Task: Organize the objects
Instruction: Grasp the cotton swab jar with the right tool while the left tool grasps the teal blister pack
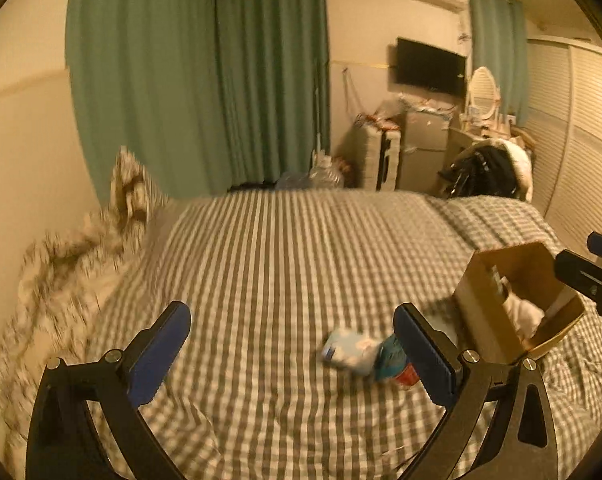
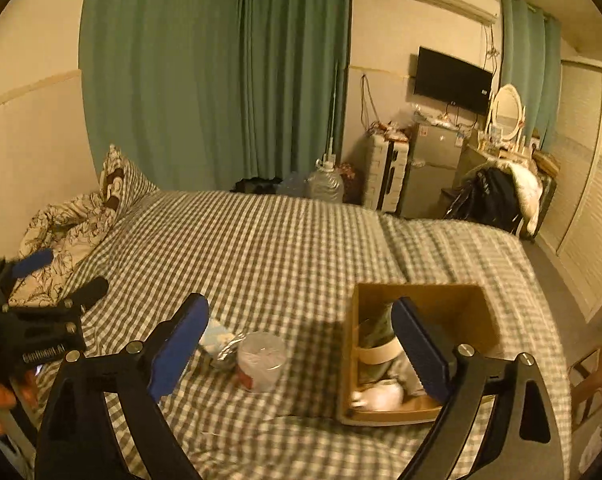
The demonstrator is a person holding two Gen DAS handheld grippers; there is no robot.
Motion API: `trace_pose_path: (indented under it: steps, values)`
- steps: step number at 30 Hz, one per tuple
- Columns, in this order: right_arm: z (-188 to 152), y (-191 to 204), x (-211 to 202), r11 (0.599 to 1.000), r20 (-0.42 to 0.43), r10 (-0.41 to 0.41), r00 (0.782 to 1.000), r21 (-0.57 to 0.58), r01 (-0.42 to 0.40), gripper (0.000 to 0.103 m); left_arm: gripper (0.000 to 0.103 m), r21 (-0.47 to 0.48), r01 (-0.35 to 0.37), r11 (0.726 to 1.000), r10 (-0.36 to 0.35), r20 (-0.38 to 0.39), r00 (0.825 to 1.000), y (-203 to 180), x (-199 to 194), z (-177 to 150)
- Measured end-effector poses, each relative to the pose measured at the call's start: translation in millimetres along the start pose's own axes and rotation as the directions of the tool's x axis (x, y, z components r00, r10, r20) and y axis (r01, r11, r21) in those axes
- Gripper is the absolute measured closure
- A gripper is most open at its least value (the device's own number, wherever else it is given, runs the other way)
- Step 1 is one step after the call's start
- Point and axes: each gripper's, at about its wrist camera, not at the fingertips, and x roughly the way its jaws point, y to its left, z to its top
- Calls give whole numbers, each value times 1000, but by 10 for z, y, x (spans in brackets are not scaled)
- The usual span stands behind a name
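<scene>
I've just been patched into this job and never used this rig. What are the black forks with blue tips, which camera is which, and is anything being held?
Each picture comes from a fisheye camera on a hand-held gripper, looking along its two blue-padded fingers. The left wrist view shows the left gripper; the right wrist view shows the right gripper. Both are open and hold nothing.

Below lies a grey-and-white checked bedspread. On it are an open brown cardboard box with items already inside, a clear plastic tub with a red base, and a pale blue soft packet beside it. Those two loose items sit left of the box, not yet in it.
</scene>
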Motion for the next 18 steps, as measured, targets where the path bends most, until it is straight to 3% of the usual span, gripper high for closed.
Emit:
trace_pose_path:
  steps: [5,9,12,18]
  values:
    - [-314,141,520,1000,-78,-6,997,1,6,10,0,-18,-9,1000,7,-100,995,-42,500,-370]
    - [-590,199,947,999,-151,-47,987,-18,44,10,0,23,-11,1000,15,-139,990,-174,834,-601]
    - [-794,208,1245,1000,-232,-26,972,-14,23,10,0,79,-46,996,58,-164,985,-252,1082,-774]
    - [-884,169,1534,1000,-296,25,955,9,-24,10,0,87,-24,996,46,-262,964,-243,1439,-1033]
